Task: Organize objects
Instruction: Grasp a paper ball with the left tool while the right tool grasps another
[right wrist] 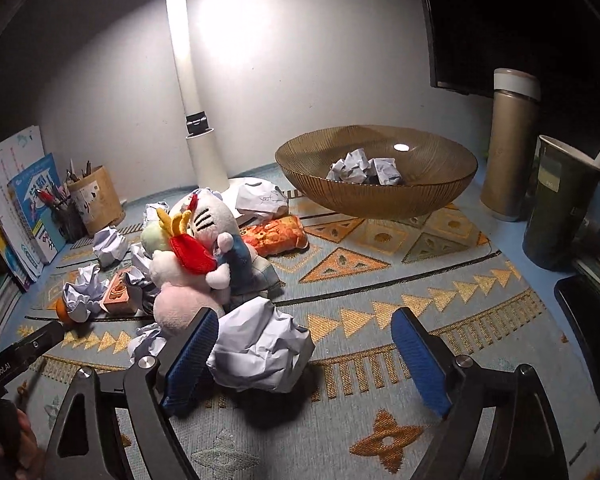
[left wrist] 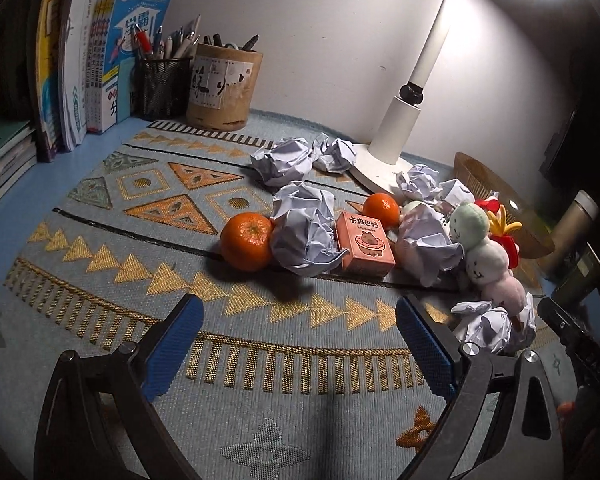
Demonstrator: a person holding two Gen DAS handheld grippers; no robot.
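Left gripper (left wrist: 300,344), black frame with blue textured pads: jaws spread wide, nothing between them, poised over the woven grey-blue mat with gold triangle pattern (left wrist: 140,280). Right gripper (right wrist: 304,356), same build: jaws spread wide around a large crumpled white paper ball (right wrist: 260,352) resting on the mat; the ball lies against the left pad, well apart from the right pad, not clamped. Ribbed amber glass bowl (right wrist: 440,196): on the mat at rear right, holding several crumpled white paper wads (right wrist: 364,170). Two round oranges: the larger one (left wrist: 247,242) touching a crumpled paper ball (left wrist: 304,232); the smaller one (left wrist: 381,209) behind a small pink carton printed with a cartoon animal (left wrist: 366,248). Further paper balls: two (left wrist: 300,156) by the foot of the white desk lamp (left wrist: 404,120), others among the toys. Plush toys: a skewer-shaped one of green, white and pink balls (left wrist: 486,256); a white cat plush with red bow (right wrist: 208,216), leaning in the same heap. Orange printed snack packet (right wrist: 276,234): lying flat between the heap and the bowl. Rear left: black mesh pen cup (left wrist: 162,84), tan cylindrical pen holder (left wrist: 224,88), upright books (left wrist: 112,60). Right edge: gold insulated flask with white cap (right wrist: 510,144), dark green paper cup (right wrist: 560,208).
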